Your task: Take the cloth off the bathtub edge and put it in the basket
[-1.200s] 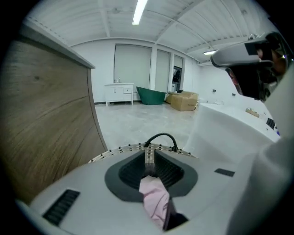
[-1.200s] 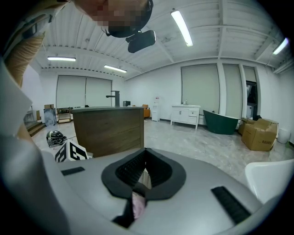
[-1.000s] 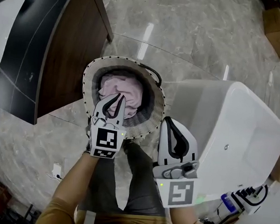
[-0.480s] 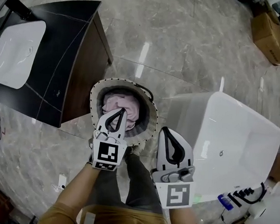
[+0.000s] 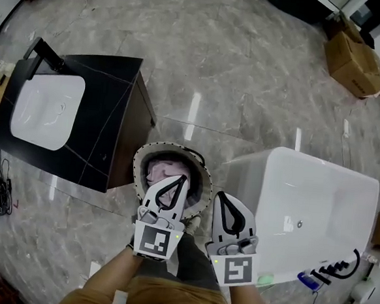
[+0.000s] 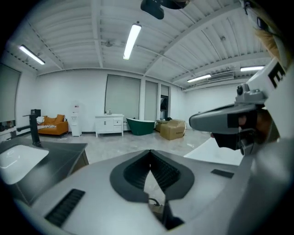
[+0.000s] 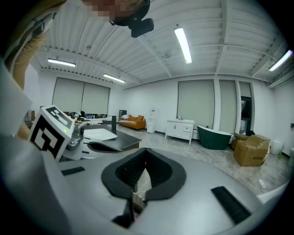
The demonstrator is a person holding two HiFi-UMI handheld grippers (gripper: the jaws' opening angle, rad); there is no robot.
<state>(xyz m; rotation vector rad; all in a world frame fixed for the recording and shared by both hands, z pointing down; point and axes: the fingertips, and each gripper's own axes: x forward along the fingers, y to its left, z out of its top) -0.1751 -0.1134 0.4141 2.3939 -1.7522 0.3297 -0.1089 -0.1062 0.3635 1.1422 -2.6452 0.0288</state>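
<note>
Nearest, the left gripper (image 5: 180, 180) and right gripper (image 5: 225, 198) are side by side, both pinched closed on nothing, probably because the job is done. Just beyond them, the pink cloth (image 5: 164, 170) lies inside the basket (image 5: 142, 166), left of the bare-edged bathtub (image 5: 318, 191).

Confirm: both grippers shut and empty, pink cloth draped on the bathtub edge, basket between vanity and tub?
Wrong on the cloth: the head view shows the pink cloth lying in the basket, not on the bathtub edge. The rest holds: left gripper and right gripper shut and empty, basket between vanity and bathtub.
</note>
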